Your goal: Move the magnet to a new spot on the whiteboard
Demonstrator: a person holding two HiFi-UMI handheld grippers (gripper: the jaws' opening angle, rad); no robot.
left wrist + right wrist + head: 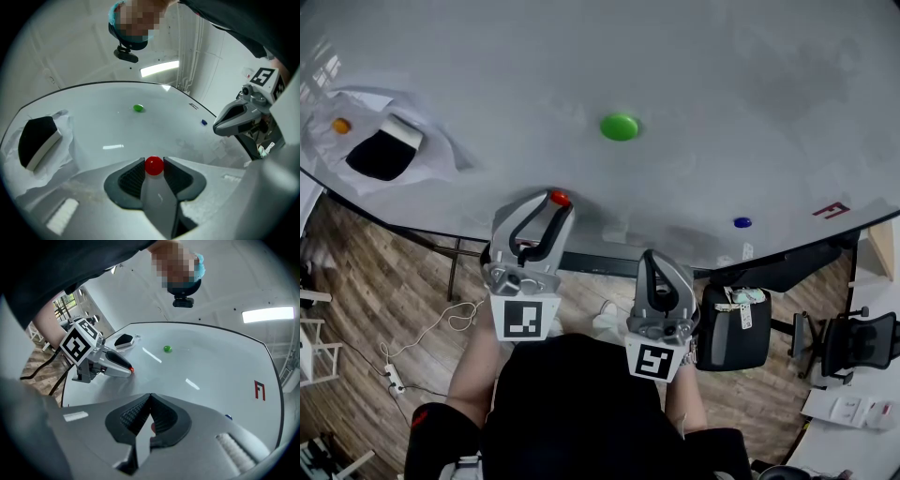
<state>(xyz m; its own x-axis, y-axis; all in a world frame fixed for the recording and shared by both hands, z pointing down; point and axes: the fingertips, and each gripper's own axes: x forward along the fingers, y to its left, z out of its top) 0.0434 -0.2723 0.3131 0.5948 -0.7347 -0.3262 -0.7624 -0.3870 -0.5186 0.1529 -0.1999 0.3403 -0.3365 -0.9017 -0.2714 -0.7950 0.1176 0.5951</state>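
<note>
Whiteboard (722, 75) fills the upper part of the head view, a big pale grey surface with faint smudges, and below its dark edge you can see wood flooring (375, 281). Our marker on the board is the green magnet (619, 127), a bright round button near the middle.

Now the piece that matters: the red magnet (560, 198). It's a small, glossy, round red button, smaller than the green one in the head view, sitting on the board below and a little to the left of the green magnet, close to the board's lower edge. And the left gripper (154, 161) has it! In the left gripper view the red dome sits right at the jaw tips, with a ribbed dark pad pressed against each side of it. The jaws stand fairly wide, just the magnet's width apart.

Over to the right gripper (149, 396): it's below and just right of the green magnet, off the board's lower edge, with its jaws pinched together at the tips and gripping nothing.

Elsewhere, a blue magnet (742, 222) lies right of and below the green magnet, a red mark (831, 210) further right again, and a black eraser (384, 150) far to the green magnet's left.
</note>
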